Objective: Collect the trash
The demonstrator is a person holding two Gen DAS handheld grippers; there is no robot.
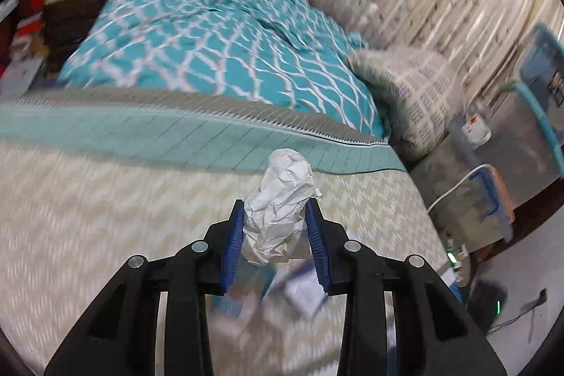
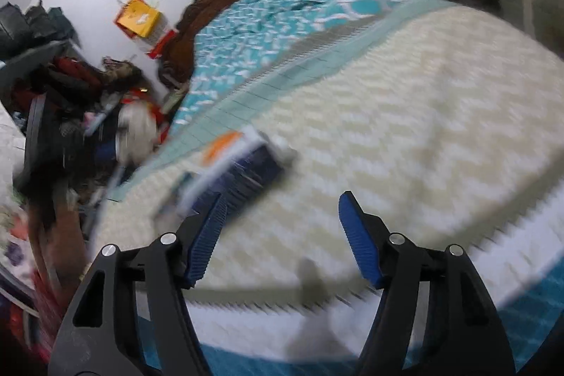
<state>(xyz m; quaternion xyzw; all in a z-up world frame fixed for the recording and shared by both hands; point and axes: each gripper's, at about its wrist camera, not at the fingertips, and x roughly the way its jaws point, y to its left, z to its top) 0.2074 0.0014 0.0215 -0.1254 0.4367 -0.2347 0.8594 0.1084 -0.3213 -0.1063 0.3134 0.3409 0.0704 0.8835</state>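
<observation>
My left gripper is shut on a crumpled ball of white paper, held above the cream woven bedcover. Blurred flat packets lie on the bed below it. My right gripper is open and empty above the same bedcover. Blurred boxes or packets, one dark blue with orange and white, lie on the bed just beyond its left fingertip.
A teal patterned quilt covers the far half of the bed, with a pillow at its right. Clear plastic storage bins stand beside the bed. A cluttered heap of clothes and boxes lies off the bed's left side.
</observation>
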